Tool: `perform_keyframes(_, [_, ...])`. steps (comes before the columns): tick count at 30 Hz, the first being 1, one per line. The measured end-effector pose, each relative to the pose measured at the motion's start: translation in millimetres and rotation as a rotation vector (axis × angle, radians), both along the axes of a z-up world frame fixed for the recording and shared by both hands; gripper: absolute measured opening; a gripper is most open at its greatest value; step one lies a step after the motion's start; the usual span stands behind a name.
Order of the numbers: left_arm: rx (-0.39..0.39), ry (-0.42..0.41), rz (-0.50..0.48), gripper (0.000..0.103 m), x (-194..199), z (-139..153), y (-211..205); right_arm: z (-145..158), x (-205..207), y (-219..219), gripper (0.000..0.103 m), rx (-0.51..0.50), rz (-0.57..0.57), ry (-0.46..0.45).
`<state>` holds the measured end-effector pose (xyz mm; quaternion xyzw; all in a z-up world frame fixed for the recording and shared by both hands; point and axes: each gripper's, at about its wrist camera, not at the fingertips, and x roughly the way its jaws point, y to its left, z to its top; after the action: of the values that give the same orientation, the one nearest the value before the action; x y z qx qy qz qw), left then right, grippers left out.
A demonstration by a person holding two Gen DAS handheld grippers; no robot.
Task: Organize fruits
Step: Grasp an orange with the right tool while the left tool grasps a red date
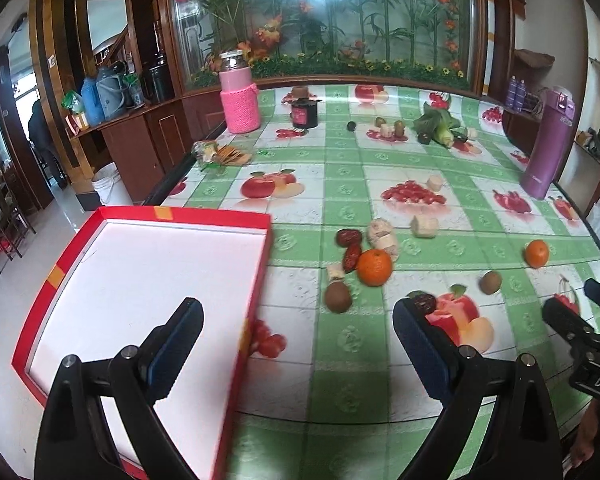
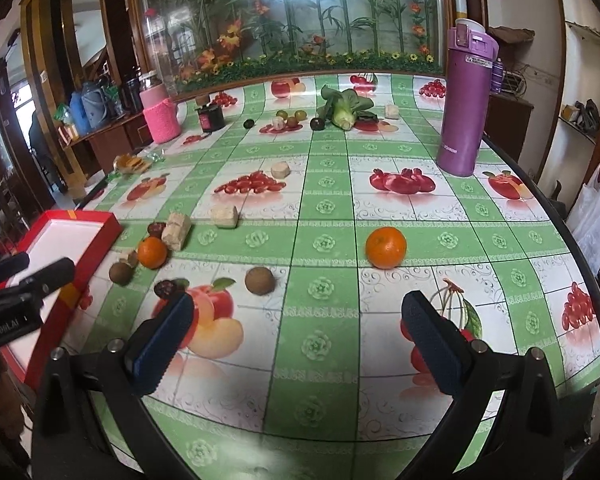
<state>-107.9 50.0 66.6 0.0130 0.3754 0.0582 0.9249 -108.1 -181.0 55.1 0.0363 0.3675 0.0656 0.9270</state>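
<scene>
Above, both tongs, left [image 1: 296, 320] and right [image 2: 296, 312], gaped wide and empty over the worktop [image 2: 328, 208]; an orange [image 2: 386, 247] lay beyond the right tongs.

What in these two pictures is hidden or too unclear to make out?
- Red tray: near corner hidden behind the left gripper, left wrist view.
- Dark fruit: partly covered by a finger, same view.
- Pink jar contents: too small, right wrist view.
- Right gripper: open, holding nothing.
</scene>
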Motion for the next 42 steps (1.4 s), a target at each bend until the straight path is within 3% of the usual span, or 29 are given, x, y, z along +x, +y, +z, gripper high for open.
perform_keyframes(7, [0.021,0.028,0.052,0.096,-7.1,-8.4,28.0,-8.1,-11.7,0.5,0.102,-0.033,0.101,-0.012])
perform_keyframes(11, [0.015,0.030,0.015,0.096,-7.0,-4.1,26.8,-11.1,-0.1,2.7,0.091,-0.014,0.117,0.017])
perform_keyframes(16, [-0.008,0.034,-0.033,0.095,-4.9,-2.1,18.3,-12.1,5.2,-20.6,0.090,0.019,0.075,0.016])
perform_keyframes(21, [-0.045,0.052,-0.120,0.095,0.8,-5.3,-5.6,-13.7,16.1,-64.5,0.090,0.045,-0.047,0.025])
perform_keyframes(24, [-0.054,0.075,-0.142,0.094,4.2,-10.0,-16.5,-16.2,29.0,-72.2,0.090,0.065,-0.047,0.040])
perform_keyframes(26, [-0.064,0.092,-0.162,0.087,6.1,-12.8,-23.2,-21.3,44.3,-70.1,0.089,0.046,-0.055,0.069])
perform_keyframes(29, [-0.065,0.103,-0.188,0.082,7.9,-13.5,-32.4,-27.1,65.4,-68.8,0.076,0.026,-0.096,0.110])
perform_keyframes(31, [-0.065,0.114,-0.200,0.077,10.7,-15.0,-38.6,-29.8,75.5,-70.2,0.074,0.049,-0.124,0.123])
perform_keyframes(35, [-0.070,0.154,-0.230,0.065,21.5,-24.0,-54.3,-40.2,91.3,-72.2,0.052,0.076,-0.151,0.159])
perform_keyframes(42, [-0.125,0.235,-0.230,0.044,51.6,-50.2,-67.8,-44.4,91.2,-70.0,0.036,0.090,-0.128,0.141])
